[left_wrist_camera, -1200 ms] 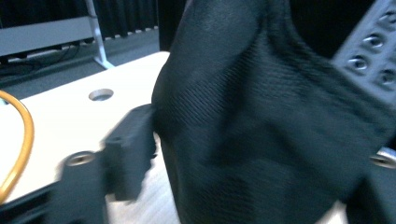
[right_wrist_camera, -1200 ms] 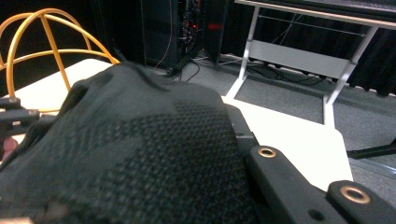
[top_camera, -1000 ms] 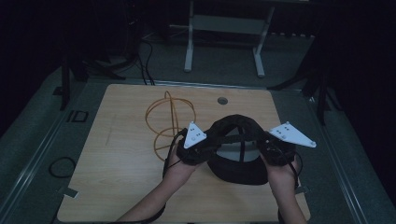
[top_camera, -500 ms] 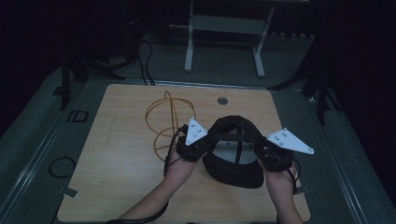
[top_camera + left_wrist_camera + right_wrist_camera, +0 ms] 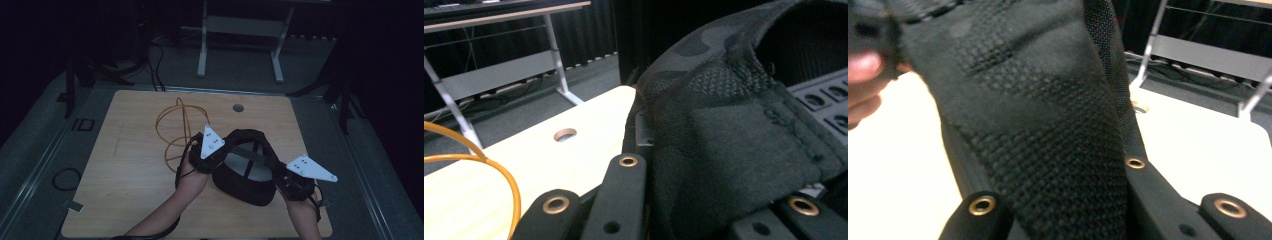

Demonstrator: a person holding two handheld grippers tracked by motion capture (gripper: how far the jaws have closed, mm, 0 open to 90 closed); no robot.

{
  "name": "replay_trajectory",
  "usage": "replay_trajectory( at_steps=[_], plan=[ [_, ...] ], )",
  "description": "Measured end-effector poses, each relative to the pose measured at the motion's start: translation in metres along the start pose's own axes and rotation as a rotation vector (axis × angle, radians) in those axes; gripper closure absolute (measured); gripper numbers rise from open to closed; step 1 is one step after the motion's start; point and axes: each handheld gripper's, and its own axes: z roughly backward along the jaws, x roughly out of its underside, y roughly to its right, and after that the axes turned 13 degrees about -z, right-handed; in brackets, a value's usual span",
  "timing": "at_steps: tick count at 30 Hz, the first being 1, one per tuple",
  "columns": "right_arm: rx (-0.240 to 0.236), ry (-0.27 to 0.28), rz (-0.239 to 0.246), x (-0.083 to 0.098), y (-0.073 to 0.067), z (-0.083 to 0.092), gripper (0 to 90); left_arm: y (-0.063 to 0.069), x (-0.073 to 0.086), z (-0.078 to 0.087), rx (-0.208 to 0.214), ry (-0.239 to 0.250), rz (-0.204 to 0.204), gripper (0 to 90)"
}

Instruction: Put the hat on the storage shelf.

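A black fabric cap (image 5: 245, 175) with a strap across its opening hangs low over the wooden table (image 5: 125, 175), stretched between both grippers. My left gripper (image 5: 219, 161) is shut on the cap's left edge; in the left gripper view the cap (image 5: 734, 125) bunches between the jaws of the left gripper (image 5: 704, 195). My right gripper (image 5: 284, 181) holds the cap's right edge. In the right gripper view the mesh of the cap (image 5: 1048, 125) runs between the jaws of the right gripper (image 5: 1058, 205), which have just been opening slightly with the fabric still pinched.
A coiled orange cable (image 5: 175, 125) lies on the table left of the cap, also visible as an orange cable (image 5: 499, 175). A round hole (image 5: 238, 107) sits near the table's far edge. A white-legged stand (image 5: 240, 45) is on the floor beyond.
The right hand has dropped and moved toward the near right, pulling the cap lower and wider. The left gripper has closed on the cap's left edge and stayed put.
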Motion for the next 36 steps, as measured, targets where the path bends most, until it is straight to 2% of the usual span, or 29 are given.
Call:
replay_trajectory(
  at_steps=[7,8,10,11,12,14,15,18,21,25,27,30,31,33,36],
  plan=[
    [-0.022,-0.006,-0.006,0.009,0.001,0.009,75.1,0.001,-0.007,0.0,0.033,0.013,0.008,89.2],
    [-0.041,-0.008,-0.016,0.012,0.001,0.011,67.9,0.001,-0.008,0.0,0.042,0.016,0.016,89.2],
    [-0.041,-0.008,-0.016,0.012,0.001,0.011,67.9,0.001,-0.008,0.0,0.042,0.015,0.014,89.2],
    [-0.051,-0.006,-0.019,0.013,0.002,0.011,63.7,0.001,-0.01,0.0,0.047,0.016,0.009,89.2],
    [-0.076,-0.014,-0.029,0.017,0.005,0.014,56.3,0.001,-0.011,0.0,0.041,0.017,0.004,89.2],
    [-0.072,-0.021,-0.043,0.02,0.008,0.015,52.3,0.001,-0.013,0.001,0.042,0.021,0.004,89.2],
    [-0.088,-0.021,-0.055,0.022,0.01,0.016,50.0,0.001,-0.014,0.002,0.036,0.022,-0.007,89.2],
    [-0.094,-0.026,-0.071,0.028,0.014,0.019,42.7,0.001,-0.017,0.004,0.03,0.027,-0.039,89.2],
    [-0.12,-0.034,-0.072,0.034,0.017,0.024,37.0,-0.001,-0.017,0.006,0.022,0.03,-0.039,89.2],
    [-0.163,-0.055,-0.053,0.042,0.019,0.037,36.6,-0.008,-0.016,0.01,0.019,0.048,-0.024,89.2],
    [-0.18,-0.064,-0.037,0.046,0.021,0.044,36.9,-0.01,-0.016,0.013,0.012,0.049,-0.031,89.2],
    [-0.175,-0.078,-0.01,0.05,0.026,0.055,37.3,-0.01,-0.018,0.018,0.026,0.064,-0.058,89.1],
    [-0.169,-0.081,-0.004,0.05,0.028,0.058,37.9,-0.011,-0.018,0.02,0.044,0.079,-0.066,89.1],
    [-0.164,-0.081,0.002,0.049,0.033,0.063,38.3,-0.012,-0.018,0.022,0.042,0.081,-0.082,89.1],
    [-0.137,-0.069,0.008,0.046,0.04,0.069,38.3,-0.019,-0.014,0.024,0.094,0.107,-0.078,89.1]
  ],
)
